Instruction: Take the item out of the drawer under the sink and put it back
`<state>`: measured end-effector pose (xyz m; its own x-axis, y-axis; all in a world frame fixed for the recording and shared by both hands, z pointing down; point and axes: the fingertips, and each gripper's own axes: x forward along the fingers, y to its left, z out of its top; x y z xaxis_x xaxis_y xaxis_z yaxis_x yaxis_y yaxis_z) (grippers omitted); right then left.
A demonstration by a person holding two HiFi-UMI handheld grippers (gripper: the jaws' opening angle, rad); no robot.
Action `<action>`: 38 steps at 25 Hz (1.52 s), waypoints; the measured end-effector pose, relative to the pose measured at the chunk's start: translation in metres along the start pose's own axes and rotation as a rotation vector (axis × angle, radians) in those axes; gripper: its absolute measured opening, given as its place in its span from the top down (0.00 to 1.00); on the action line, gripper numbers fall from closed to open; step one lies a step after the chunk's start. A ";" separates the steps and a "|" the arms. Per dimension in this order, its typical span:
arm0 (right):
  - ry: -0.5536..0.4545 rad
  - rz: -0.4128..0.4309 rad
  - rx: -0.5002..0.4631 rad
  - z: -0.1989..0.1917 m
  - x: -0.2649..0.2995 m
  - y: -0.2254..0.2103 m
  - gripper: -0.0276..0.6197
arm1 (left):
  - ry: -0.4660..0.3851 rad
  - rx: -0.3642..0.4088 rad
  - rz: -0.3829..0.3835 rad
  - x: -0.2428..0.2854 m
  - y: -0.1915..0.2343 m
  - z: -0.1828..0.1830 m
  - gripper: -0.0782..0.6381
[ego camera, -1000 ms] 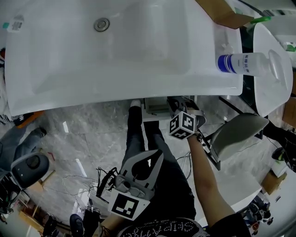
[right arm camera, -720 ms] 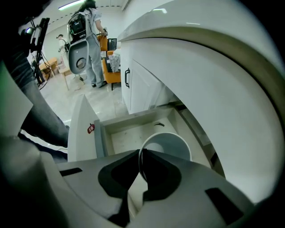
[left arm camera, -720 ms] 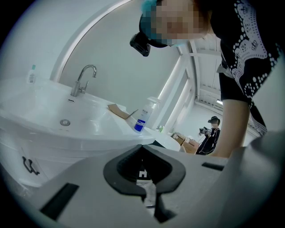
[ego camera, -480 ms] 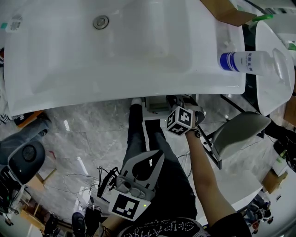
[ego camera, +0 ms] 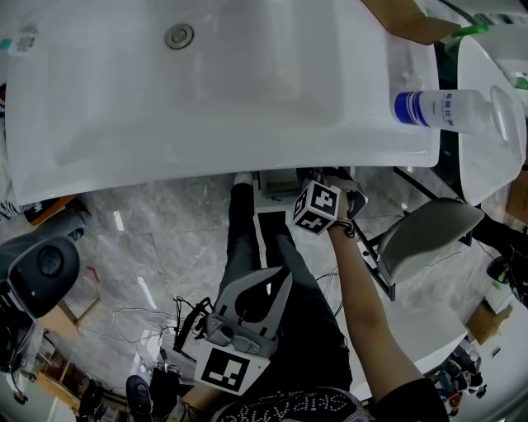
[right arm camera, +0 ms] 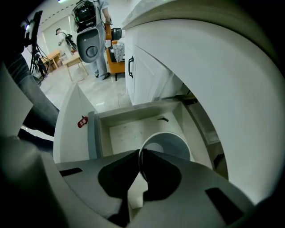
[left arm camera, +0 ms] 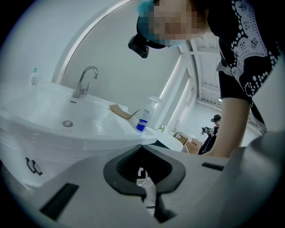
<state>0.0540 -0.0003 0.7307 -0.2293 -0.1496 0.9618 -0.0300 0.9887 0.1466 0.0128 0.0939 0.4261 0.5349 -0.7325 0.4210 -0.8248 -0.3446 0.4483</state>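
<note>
Below me a white drawer point(right arm camera: 129, 119) stands pulled out under the sink point(ego camera: 206, 157). My right gripper point(right arm camera: 139, 156) is shut on the thin rim of a white round cup point(right arm camera: 171, 143), which hangs over the drawer's inside. In the head view only its marker cube point(ego camera: 318, 208) and the hand show, right under the sink's front edge; the cup is hidden there. My left gripper point(ego camera: 279, 278) is held low, near the person's legs. Its jaws meet with nothing between them.
A pump bottle with a blue label point(ego camera: 441, 109) lies on the sink's right rim, beside a piece of cardboard point(ego camera: 404, 21). The faucet point(left arm camera: 84, 81) rises at the back. A cabinet door with a black handle point(right arm camera: 130, 67) is beyond the drawer. Cables lie on the marble floor point(ego camera: 157, 247).
My right gripper's cube has moved a little up and left, closer under the sink's edge. The left gripper has stayed put.
</note>
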 end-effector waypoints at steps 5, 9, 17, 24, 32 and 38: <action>0.025 0.009 -0.057 0.003 0.005 -0.002 0.92 | 0.000 -0.003 0.004 0.000 0.002 0.000 0.88; 0.019 0.022 -0.051 0.004 0.006 -0.003 0.92 | 0.002 -0.005 -0.001 0.001 0.000 -0.001 0.88; 0.016 0.033 -0.038 0.003 0.005 -0.003 0.92 | 0.001 -0.006 -0.003 0.003 -0.001 -0.001 0.88; -0.012 0.047 -0.013 0.004 0.003 -0.001 0.91 | 0.004 -0.018 -0.006 0.005 -0.001 -0.001 0.88; -0.008 0.051 0.001 0.000 0.002 -0.001 0.83 | 0.011 -0.017 -0.012 0.009 -0.005 -0.002 0.88; -0.028 0.040 0.014 -0.001 -0.005 -0.003 0.83 | 0.013 -0.002 -0.031 0.016 -0.013 -0.002 0.88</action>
<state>0.0558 -0.0028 0.7259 -0.2582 -0.1103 0.9598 -0.0343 0.9939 0.1049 0.0322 0.0878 0.4289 0.5629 -0.7137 0.4170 -0.8072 -0.3659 0.4632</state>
